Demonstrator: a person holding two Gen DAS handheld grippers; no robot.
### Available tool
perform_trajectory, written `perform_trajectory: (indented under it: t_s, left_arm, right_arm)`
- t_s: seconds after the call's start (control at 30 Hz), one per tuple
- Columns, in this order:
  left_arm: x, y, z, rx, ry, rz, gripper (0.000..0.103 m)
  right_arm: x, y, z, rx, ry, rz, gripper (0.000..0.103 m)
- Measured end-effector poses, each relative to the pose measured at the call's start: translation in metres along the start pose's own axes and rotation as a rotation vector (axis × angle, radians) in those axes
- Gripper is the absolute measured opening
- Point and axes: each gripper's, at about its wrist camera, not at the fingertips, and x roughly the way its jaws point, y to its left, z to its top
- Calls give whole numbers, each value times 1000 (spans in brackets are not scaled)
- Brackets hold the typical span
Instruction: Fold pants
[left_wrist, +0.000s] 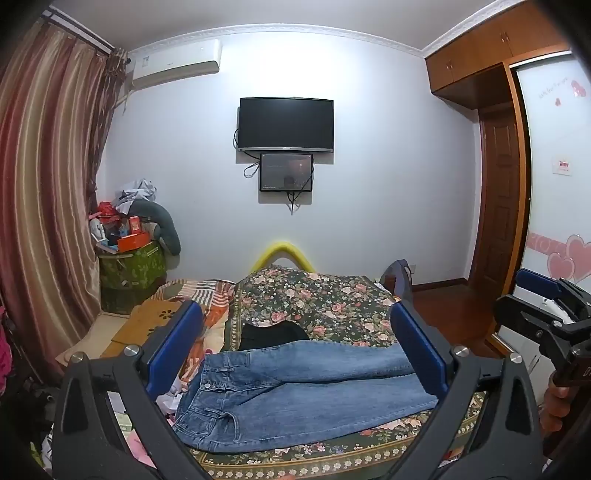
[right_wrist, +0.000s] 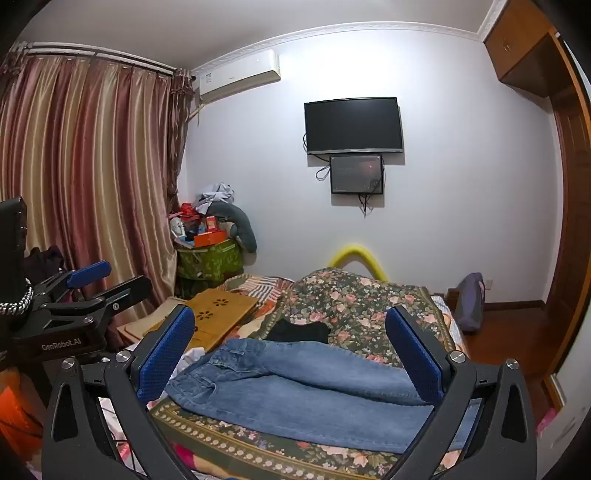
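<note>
Blue jeans (left_wrist: 295, 402) lie flat across a floral bedspread (left_wrist: 325, 302), waistband to the left, legs running right. They also show in the right wrist view (right_wrist: 303, 391). My left gripper (left_wrist: 295, 350) is open, held above the jeans, holding nothing. My right gripper (right_wrist: 291, 354) is open, also above the jeans and empty. The right gripper shows at the right edge of the left wrist view (left_wrist: 546, 306); the left gripper shows at the left of the right wrist view (right_wrist: 96, 284).
A black garment (left_wrist: 271, 334) lies on the bed beyond the jeans. A wooden lap tray (right_wrist: 218, 314) rests at the bed's left side. A cluttered green box (left_wrist: 129, 266) stands by the curtain. A bag (right_wrist: 471, 302) sits on the wood floor to the right.
</note>
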Motion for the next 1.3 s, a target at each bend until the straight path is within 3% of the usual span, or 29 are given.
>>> perform_trajectory:
  t_s: [0.33,1.3]
  left_arm:
    - [1,-2,-13,10,-23,-6,103]
    - [3,-4,4,6,-23,-28,103]
  right_arm:
    - [5,1,1,-5,2,-25,103]
    - [-5,-14,5,12,-25,-50,103]
